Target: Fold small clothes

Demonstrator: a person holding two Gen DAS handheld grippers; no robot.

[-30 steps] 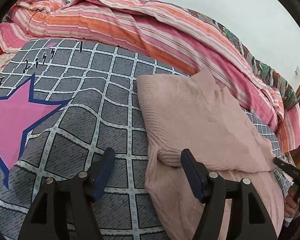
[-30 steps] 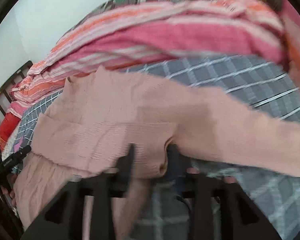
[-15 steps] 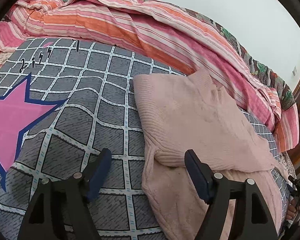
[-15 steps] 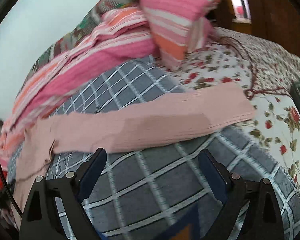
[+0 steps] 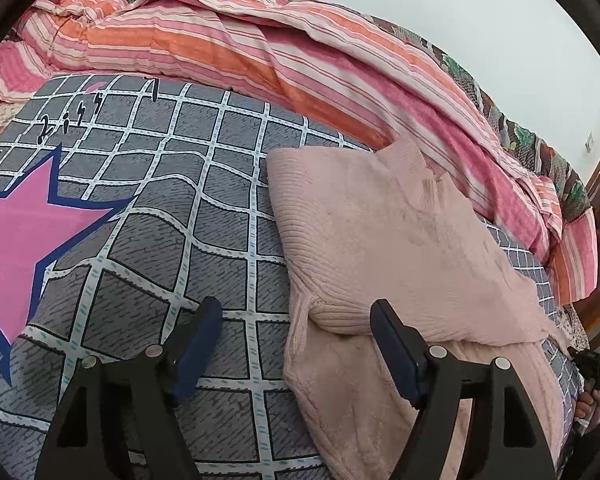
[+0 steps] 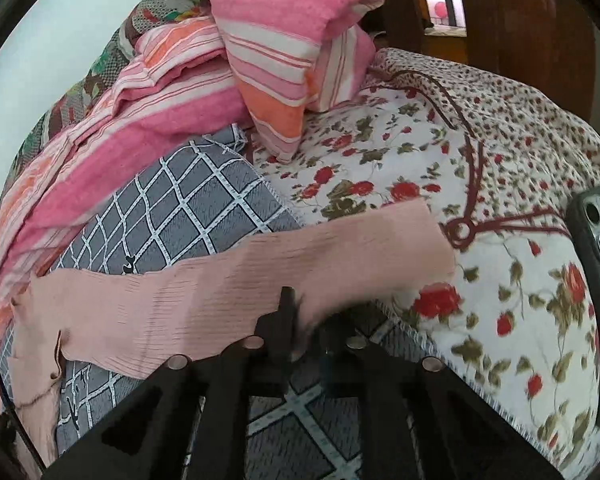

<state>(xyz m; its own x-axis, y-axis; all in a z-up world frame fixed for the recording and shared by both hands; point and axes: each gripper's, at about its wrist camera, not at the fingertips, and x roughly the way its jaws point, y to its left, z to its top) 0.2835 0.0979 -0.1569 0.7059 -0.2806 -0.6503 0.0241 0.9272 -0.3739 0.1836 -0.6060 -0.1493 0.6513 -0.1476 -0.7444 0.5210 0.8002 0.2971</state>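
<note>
The pink knit sweater [image 5: 384,240] lay partly folded on the grey checked bedspread [image 5: 172,208]. The left gripper [image 5: 296,332] hung wide open over the sweater's edge, gripping nothing. The right gripper [image 6: 306,320] had just closed, pinching the near edge of the outstretched sleeve [image 6: 260,280].

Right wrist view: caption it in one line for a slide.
Right gripper shut on the pink sweater's outstretched sleeve, which lies across the grey checked blanket and floral bedsheet.
</note>
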